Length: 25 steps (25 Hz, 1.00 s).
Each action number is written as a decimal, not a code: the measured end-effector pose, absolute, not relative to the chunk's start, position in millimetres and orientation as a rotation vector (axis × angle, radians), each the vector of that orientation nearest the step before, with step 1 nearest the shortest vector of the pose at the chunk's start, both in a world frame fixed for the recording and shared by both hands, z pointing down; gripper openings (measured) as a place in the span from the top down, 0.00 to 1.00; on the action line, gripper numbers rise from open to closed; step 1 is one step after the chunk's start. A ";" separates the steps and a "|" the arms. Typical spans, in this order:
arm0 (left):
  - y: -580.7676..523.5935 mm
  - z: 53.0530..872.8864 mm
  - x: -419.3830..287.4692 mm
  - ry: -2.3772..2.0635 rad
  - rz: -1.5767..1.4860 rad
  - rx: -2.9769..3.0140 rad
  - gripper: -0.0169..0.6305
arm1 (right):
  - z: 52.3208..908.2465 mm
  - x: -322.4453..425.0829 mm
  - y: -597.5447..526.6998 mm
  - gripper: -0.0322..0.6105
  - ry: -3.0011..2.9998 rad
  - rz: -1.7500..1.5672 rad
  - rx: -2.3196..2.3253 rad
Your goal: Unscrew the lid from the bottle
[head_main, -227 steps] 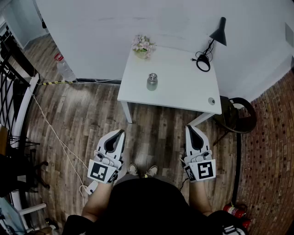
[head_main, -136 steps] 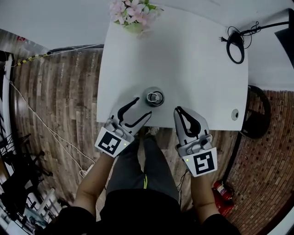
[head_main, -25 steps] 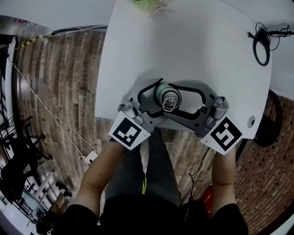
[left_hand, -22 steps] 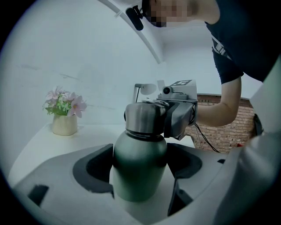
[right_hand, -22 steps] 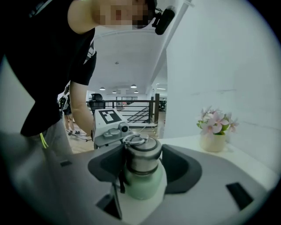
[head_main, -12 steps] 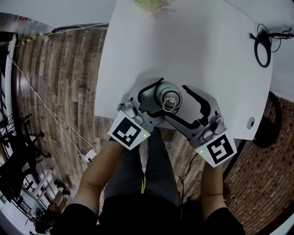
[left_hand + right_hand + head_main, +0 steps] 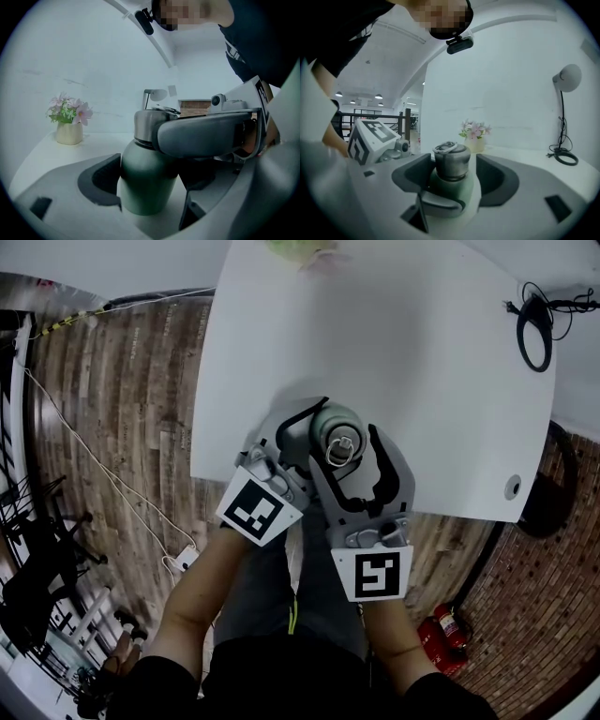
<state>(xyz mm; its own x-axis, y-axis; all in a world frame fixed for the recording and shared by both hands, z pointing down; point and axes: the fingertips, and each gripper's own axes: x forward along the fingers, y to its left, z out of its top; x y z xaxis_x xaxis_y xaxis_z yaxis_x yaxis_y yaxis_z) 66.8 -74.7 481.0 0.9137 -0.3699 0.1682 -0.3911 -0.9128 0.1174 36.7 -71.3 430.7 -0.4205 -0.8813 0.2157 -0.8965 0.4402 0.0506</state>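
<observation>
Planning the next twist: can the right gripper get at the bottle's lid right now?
Likely yes: the jaws of the right gripper have just been opening and stand apart with the lid between them; the left gripper clamps the bottle lower down.

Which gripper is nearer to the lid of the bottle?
Right. The right gripper, its jaws just opening, flanks the lid without pressing it; the left gripper clamps the bottle lower down.

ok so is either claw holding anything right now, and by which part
The left claw grips the bottle by its green body. The right claw, its jaws just opened, only straddles the lid without pressing it.
</observation>
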 end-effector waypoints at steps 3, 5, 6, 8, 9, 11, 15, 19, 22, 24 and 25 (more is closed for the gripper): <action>-74.6 480.8 67.2 -0.586 0.210 2.925 0.40 | 426.9 36.7 -76.2 0.50 -2.478 0.088 1.581; -74.4 481.3 67.2 -0.585 0.211 2.922 0.40 | 425.5 34.2 -77.7 0.54 -2.478 0.075 1.589; -74.4 481.4 67.4 -0.585 0.212 2.921 0.40 | 425.7 33.6 -77.8 0.54 -2.477 0.072 1.591; -74.6 481.0 67.4 -0.583 0.212 2.925 0.40 | 426.1 33.0 -77.8 0.54 -2.487 0.072 1.581; -74.8 480.7 67.3 -0.584 0.211 2.928 0.40 | 426.5 32.4 -77.9 0.55 -2.498 0.077 1.568; -75.1 480.5 66.8 -0.587 0.209 2.930 0.40 | 428.4 30.9 -78.2 0.54 -2.520 0.085 1.529; -74.9 482.1 66.7 -0.594 0.216 2.926 0.40 | 430.5 30.3 -79.0 0.54 -2.524 0.068 1.489; -75.4 481.5 67.4 -0.592 0.217 2.931 0.40 | 431.2 29.9 -78.1 0.55 -2.547 0.071 1.427; -75.0 481.0 66.4 -0.590 0.215 2.932 0.40 | 434.6 27.9 -74.5 0.54 -2.599 0.105 1.283; -74.7 480.8 65.3 -0.589 0.214 2.929 0.40 | 436.7 26.4 -71.7 0.54 -2.654 0.135 1.126; -74.6 480.8 65.3 -0.589 0.213 2.928 0.40 | 437.9 26.4 -70.0 0.54 -2.682 0.150 1.036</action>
<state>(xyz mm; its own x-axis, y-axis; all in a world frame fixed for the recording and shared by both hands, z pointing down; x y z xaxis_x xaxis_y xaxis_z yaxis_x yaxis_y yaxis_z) 65.3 -74.6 480.8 0.9130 -0.3721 0.1672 -0.3930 -0.9122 0.1157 26.4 -70.0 437.9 -0.7113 -0.6454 0.2784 -0.6724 0.7402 -0.0021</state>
